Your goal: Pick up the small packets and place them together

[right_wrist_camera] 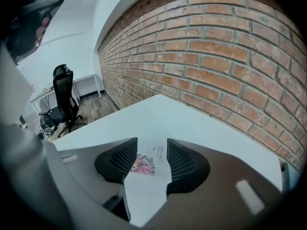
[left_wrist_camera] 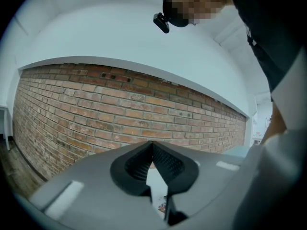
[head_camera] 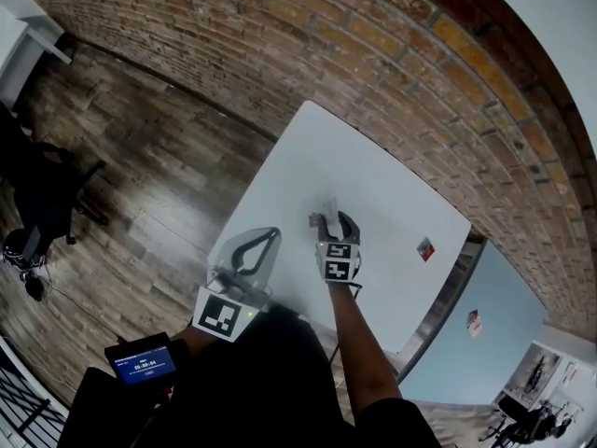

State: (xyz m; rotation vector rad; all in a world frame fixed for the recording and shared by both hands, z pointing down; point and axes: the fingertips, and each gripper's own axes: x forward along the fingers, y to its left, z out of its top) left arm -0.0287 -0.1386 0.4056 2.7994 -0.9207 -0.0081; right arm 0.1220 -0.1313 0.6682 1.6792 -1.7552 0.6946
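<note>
A small white packet [right_wrist_camera: 144, 164] with a pink picture lies flat on the white table [right_wrist_camera: 192, 123]. My right gripper [right_wrist_camera: 152, 142] is tilted down over it, open, with a jaw on each side and neither pad pressing on it. In the head view that gripper [head_camera: 328, 220] is near the table's middle, and the packet [head_camera: 323, 209] pokes out beyond its tips. A second small packet [head_camera: 425, 248] with a red print lies apart on the table's right side. My left gripper [head_camera: 272, 234] hovers level at the table's near left edge, its tips [left_wrist_camera: 152, 145] meeting, with nothing held.
A brick wall [head_camera: 373, 54] runs along the table's far side. Wooden floor [head_camera: 140, 185] lies to the left, with a black office chair [right_wrist_camera: 64, 97] further off. A small device with a lit screen [head_camera: 145, 360] sits at the lower left.
</note>
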